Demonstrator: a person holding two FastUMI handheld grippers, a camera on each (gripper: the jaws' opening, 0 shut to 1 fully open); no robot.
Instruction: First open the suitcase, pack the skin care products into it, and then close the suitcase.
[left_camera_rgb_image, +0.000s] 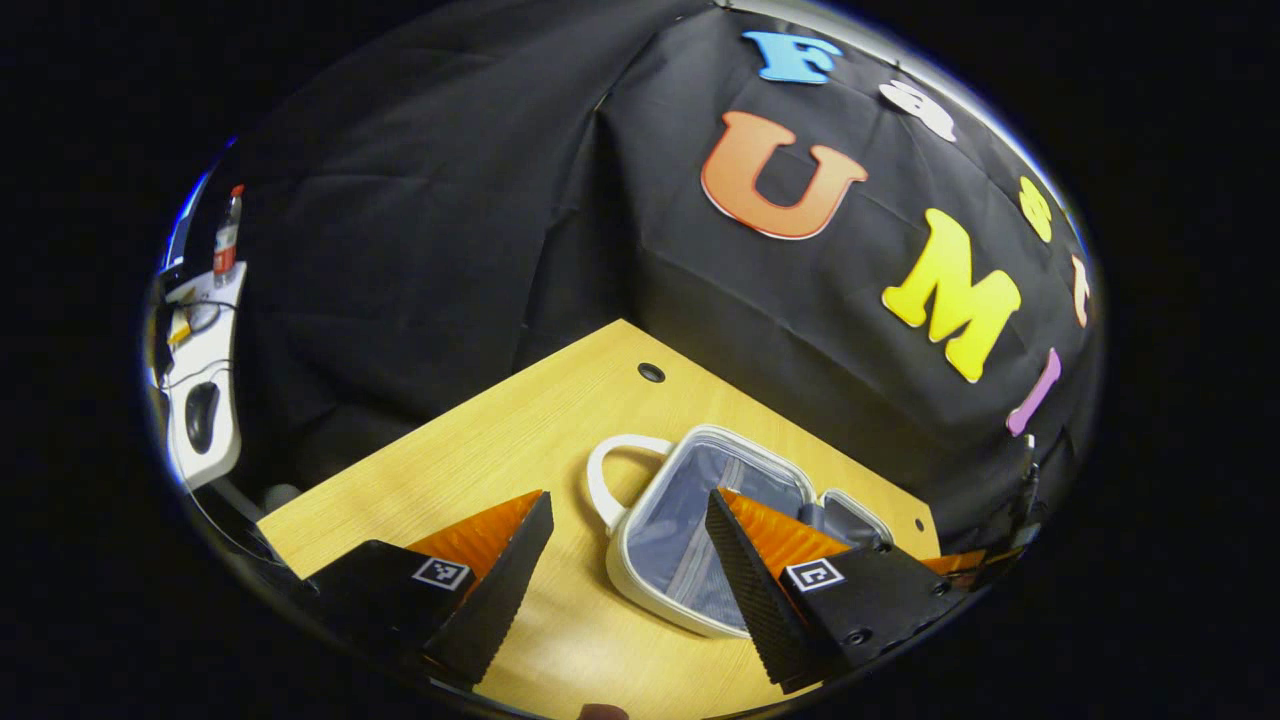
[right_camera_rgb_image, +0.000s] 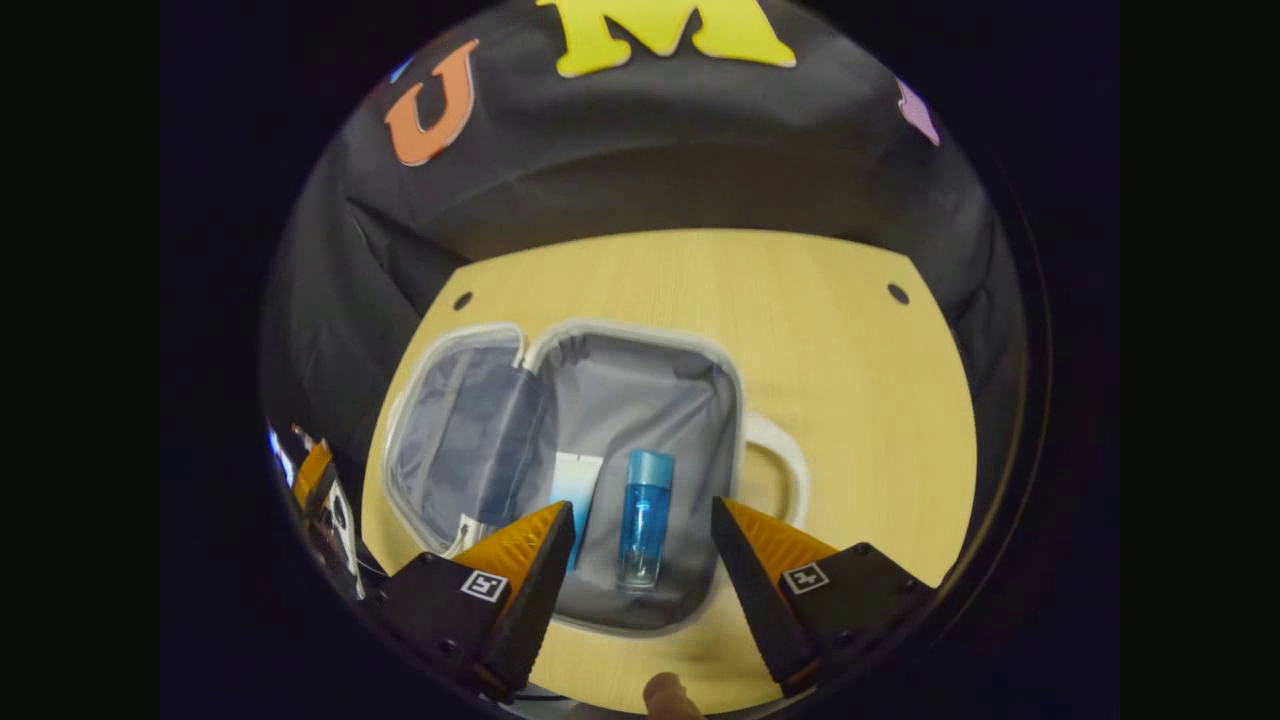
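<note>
The small white suitcase (right_camera_rgb_image: 737, 400) lies open on the wooden table (right_camera_rgb_image: 850, 340), its grey-lined lid (right_camera_rgb_image: 460, 430) folded out to the left. In the base lie a white-and-blue tube (right_camera_rgb_image: 580, 478) and a clear blue bottle (right_camera_rgb_image: 640, 545), side by side. My right gripper (right_camera_rgb_image: 642, 505) hovers open over them, the bottle showing between its fingers. In the left gripper view the suitcase (left_camera_rgb_image: 640, 560) sits ahead with its white handle (left_camera_rgb_image: 600, 470) towards me. My left gripper (left_camera_rgb_image: 628, 497) is open above the handle, holding nothing.
The table has round cable holes (right_camera_rgb_image: 898, 293) near its back corners and ends at the black cloth wall. A white side desk (left_camera_rgb_image: 200, 460) with a mouse (left_camera_rgb_image: 202, 415) and a bottle (left_camera_rgb_image: 228, 235) stands far left. A fingertip (right_camera_rgb_image: 668, 695) shows at the bottom edge.
</note>
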